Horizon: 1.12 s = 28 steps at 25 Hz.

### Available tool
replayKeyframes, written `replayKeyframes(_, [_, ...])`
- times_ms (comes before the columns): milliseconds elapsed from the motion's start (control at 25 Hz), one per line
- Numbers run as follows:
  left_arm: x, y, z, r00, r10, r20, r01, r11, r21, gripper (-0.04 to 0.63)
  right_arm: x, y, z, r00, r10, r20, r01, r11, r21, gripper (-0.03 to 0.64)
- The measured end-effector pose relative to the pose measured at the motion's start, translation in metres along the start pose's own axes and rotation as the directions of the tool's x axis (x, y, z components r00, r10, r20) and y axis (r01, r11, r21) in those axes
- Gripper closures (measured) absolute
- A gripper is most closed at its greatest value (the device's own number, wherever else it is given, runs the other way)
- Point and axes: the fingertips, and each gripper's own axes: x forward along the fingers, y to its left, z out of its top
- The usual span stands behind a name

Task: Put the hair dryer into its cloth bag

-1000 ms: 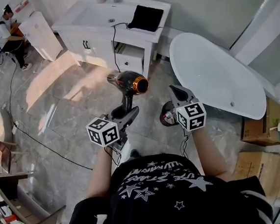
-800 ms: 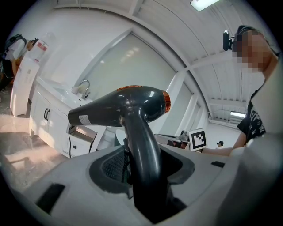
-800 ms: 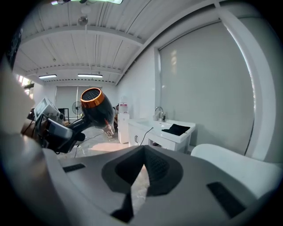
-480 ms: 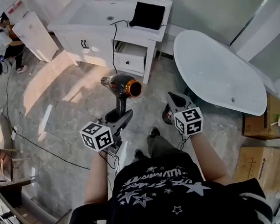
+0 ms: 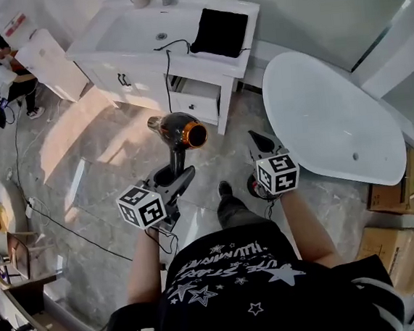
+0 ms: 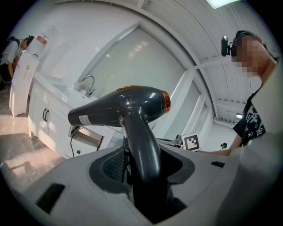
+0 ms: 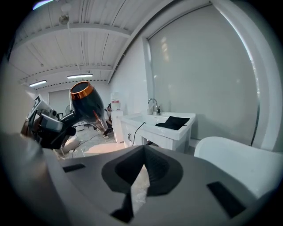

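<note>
hair dryer handle clamped in left hand-held gripper, upright

Bright, even daylight; a sun patch glares on the floor, ceiling lamps glowing, fisheye corners black.

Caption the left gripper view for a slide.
Left gripper holds the hair dryer upright by its handle; white vanity behind.
</note>
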Motion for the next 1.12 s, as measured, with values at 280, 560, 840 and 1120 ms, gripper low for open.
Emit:
replayKeyframes(280, [0.058,0.034,0.042,1.0,0.015,-0.028,-0.015,1.0,0.009,0.39,0.067,-0.06,0.047,1.0,0.006,0.021,-0.006,1.0,-0.005,0.611])
replayKeyframes(560, [0.108,0.06,0.07,0.998,0.029,-0.054,-0.028,0.999,0.027,0.39,0.116,-0.102,0.065,1.0,0.02,0.022,-0.02,1.0,-0.009,0.611])
replayKeyframes(840, [0.146,0.086,0.093,0.995,0.047,-0.084,-0.042,0.997,0.057,0.39,0.159,-0.139,0.076,1.0,0.02,0.011,-0.019,0.997,-0.069,0.611])
replayKeyframes(1120, [0.168,0.1,0.103,0.988,0.024,-0.154,-0.012,0.997,0.078,0.39,0.187,-0.158,0.086,0.999,-0.002,-0.036,-0.002,0.992,-0.123,0.611])
